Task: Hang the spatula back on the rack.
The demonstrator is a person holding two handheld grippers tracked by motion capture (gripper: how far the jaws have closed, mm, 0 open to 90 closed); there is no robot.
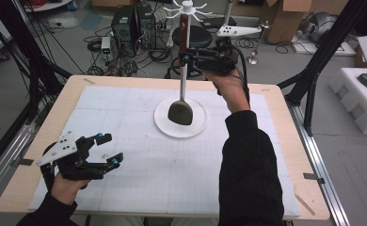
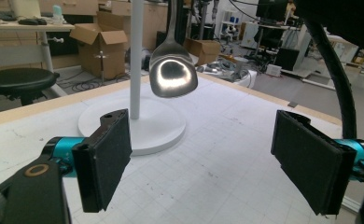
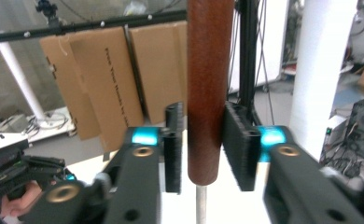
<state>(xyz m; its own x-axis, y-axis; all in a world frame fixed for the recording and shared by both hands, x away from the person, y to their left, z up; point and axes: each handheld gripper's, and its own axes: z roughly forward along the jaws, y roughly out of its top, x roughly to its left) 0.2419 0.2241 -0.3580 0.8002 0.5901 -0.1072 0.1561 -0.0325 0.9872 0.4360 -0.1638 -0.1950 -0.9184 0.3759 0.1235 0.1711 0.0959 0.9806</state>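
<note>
A white rack stands at the table's far middle, with a round base, a thin pole and a ring of hooks on top. A ladle hangs upright beside the pole, its brown wooden handle uppermost and its shiny metal bowl just above the base. My right gripper reaches in from the right at mid-handle. Its pads flank the handle, a narrow gap showing at the left pad, so it is open. My left gripper rests open and empty at the front left.
A white gridded mat covers the wooden table. Behind the table the floor holds a black stool, computer cases, cables and cardboard boxes. Black frame legs stand to the right.
</note>
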